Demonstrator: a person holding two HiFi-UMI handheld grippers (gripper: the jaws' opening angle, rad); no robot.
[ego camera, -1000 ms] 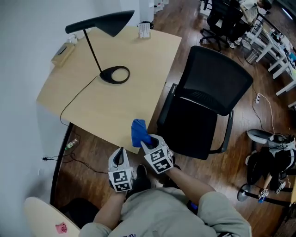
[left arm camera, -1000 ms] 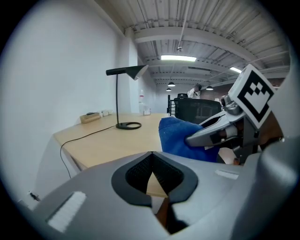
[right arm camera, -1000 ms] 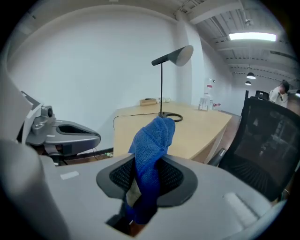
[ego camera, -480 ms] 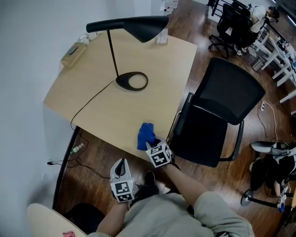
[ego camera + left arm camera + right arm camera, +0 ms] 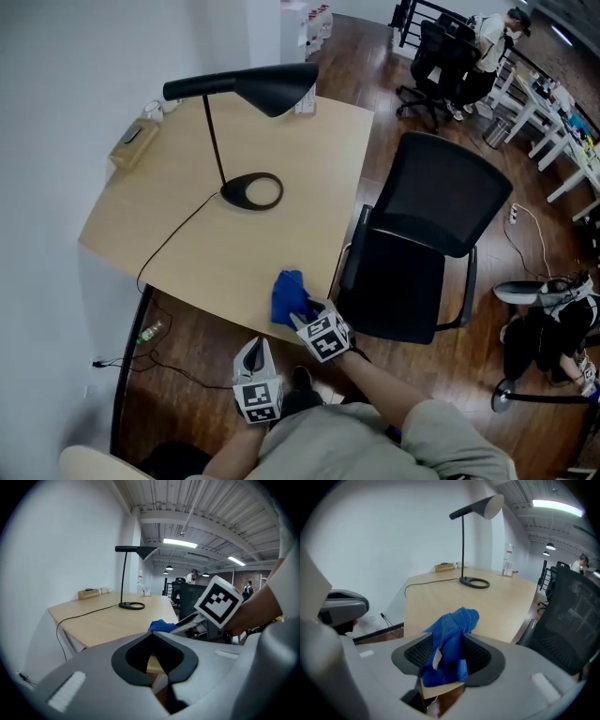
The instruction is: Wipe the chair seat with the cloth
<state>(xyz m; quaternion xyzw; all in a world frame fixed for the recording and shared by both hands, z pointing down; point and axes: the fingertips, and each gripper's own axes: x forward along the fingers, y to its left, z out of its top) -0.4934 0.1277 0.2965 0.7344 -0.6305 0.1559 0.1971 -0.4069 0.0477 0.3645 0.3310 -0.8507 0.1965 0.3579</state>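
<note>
Okay, right tongs [image 5: 304, 316] are down at the blue cloth [image 5: 289, 296], which is bunched in a heap on the near edge of the worktop [image 5: 187, 234], just by the corner beside the office chair [image 5: 422, 244]. In the right gripper view the jaws have just been opening and now stand wide apart. The cloth rises between them, with a gap on one side, so I read nothing as clamped.

Left tongs [image 5: 254, 349] hang off the worktop below that near edge, jaws together and nothing in them.

The cloth looks soft, light and limp to me. It should fold and drape rather than hold any shape, and it'll probably slide easily on that smooth wooden top. Part of it sits right at the lip, so a careless nudge could push it onto the floor.

I'd take it across the thick middle of the heap, where several layers stack up, not by a loose corner or the little white label [image 5: 437, 658]. That should leave a padded wad under the jaws for rubbing.

The black chair seat [image 5: 398, 291] is just beyond that corner, close by and not yet wiped, I'd judge. The desk lamp [image 5: 251, 191] stands well clear, further back on the top.
</note>
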